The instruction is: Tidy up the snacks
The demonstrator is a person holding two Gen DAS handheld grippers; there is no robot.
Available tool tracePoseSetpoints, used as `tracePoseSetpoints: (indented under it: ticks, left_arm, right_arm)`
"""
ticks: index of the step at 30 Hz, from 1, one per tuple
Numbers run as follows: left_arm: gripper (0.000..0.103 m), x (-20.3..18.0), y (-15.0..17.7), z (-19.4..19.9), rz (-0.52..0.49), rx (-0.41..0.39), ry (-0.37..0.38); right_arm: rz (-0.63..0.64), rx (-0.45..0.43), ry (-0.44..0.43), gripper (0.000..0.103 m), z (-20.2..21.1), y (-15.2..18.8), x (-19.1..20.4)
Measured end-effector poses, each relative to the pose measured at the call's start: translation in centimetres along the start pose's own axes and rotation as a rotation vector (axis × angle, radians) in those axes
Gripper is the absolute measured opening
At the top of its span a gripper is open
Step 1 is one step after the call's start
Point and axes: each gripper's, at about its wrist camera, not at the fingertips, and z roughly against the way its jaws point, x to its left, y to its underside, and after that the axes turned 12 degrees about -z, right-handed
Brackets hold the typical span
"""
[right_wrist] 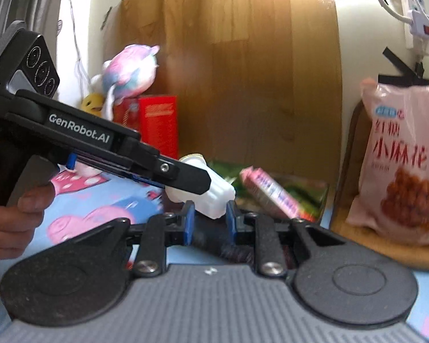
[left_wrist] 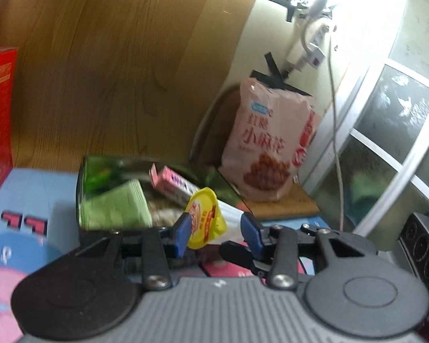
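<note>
Wood-grain panel behind the surface; pink snack bag upright at the wall; green tray holding green packet and pink box; jelly cup, yellow lid, white body, raised before the tray, clamped by left gripper and right gripper together

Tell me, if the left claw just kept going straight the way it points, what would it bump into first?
Probably the green box of snacks just ahead, though depth is unclear. The left claw already grips a yellow-lidded cup.
</note>
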Motion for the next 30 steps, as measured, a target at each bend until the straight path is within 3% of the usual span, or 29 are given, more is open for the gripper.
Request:
tracePoseSetpoints:
  ticks: [11,16,19,22,25,30]
  left_arm:
    - [0.04,2.5,-1.0,-5.3,0.037,0.049,-0.05]
    - [0.043,2.9,-0.8,-2.2,0.037,0.005,-0.061]
    - [0.045,3.6,0.8,1.4,0.038,-0.023,-0.086]
    - [0.046,5.0,4.1,4.3,0.111,-0.003,-0.089]
    - [0.046,6.4,8.2,6.1,0.222,0.049,-0.085]
    - [0.044,7.0,12.8,7.6,0.327,0.088,-0.07]
  right_arm:
    - [0.009,0.008,0.075,0.029,-5.2,-1.2,-2.5]
    - [0.006,-0.035,0.092,0.037,-4.4,-1.2,-2.0]
    - [-0.047,-0.054,0.041,0.038,-2.3,-1.0,-1.7]
    - [-0.147,0.045,-0.078,0.041,-1.1,0.5,-1.4]
    - [-0.284,0.202,-0.167,0.041,-1.4,2.7,-1.5]
    - [-0.54,0.343,-0.224,0.041,-1.6,5.1,-2.8]
